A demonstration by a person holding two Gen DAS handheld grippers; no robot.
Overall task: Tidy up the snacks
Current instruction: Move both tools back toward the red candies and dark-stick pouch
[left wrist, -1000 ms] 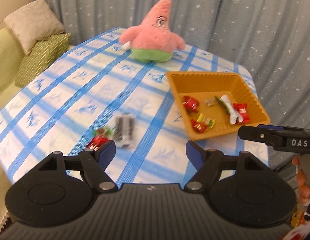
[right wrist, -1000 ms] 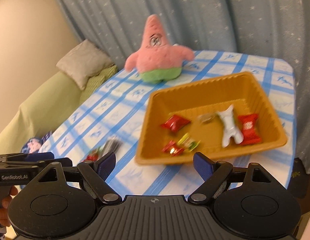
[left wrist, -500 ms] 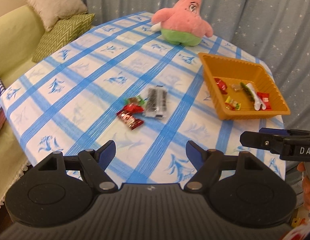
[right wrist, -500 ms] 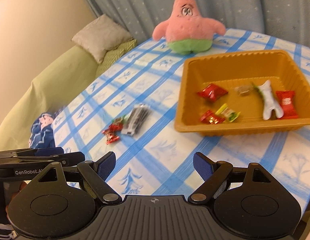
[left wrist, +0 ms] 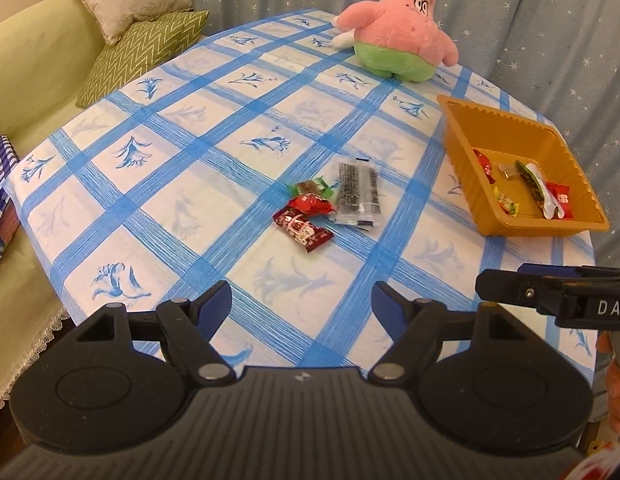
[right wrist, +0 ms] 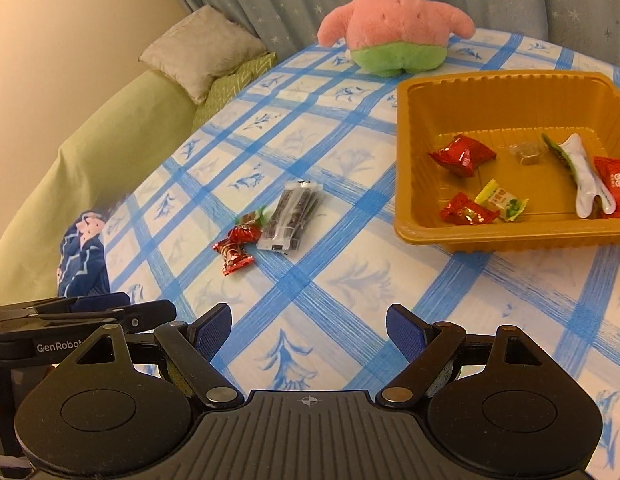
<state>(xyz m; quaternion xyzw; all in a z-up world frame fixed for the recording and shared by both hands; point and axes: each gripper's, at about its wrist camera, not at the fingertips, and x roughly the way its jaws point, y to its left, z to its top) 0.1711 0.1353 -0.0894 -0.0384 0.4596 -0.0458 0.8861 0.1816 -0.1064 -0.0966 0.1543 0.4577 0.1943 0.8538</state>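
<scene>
Red-wrapped snacks [left wrist: 303, 220] and dark bar packet [left wrist: 357, 193] lie loose mid-bench, left of orange tray [left wrist: 462, 152]. Packet long axis runs away from you. Left gripper [left wrist: 301, 304] nearer, fingers spread, empty; right gripper [right wrist: 308, 330] likewise. Reach forward, slightly right.

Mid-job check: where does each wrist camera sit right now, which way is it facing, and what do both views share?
Left wrist: behind the open left gripper at the table's near edge, facing the loose snacks; right gripper shows at right.
Right wrist: behind the open right gripper, facing the orange tray; left gripper shows at left.
Shared: snacks, tray, pink plush, blue checked tablecloth.
</scene>
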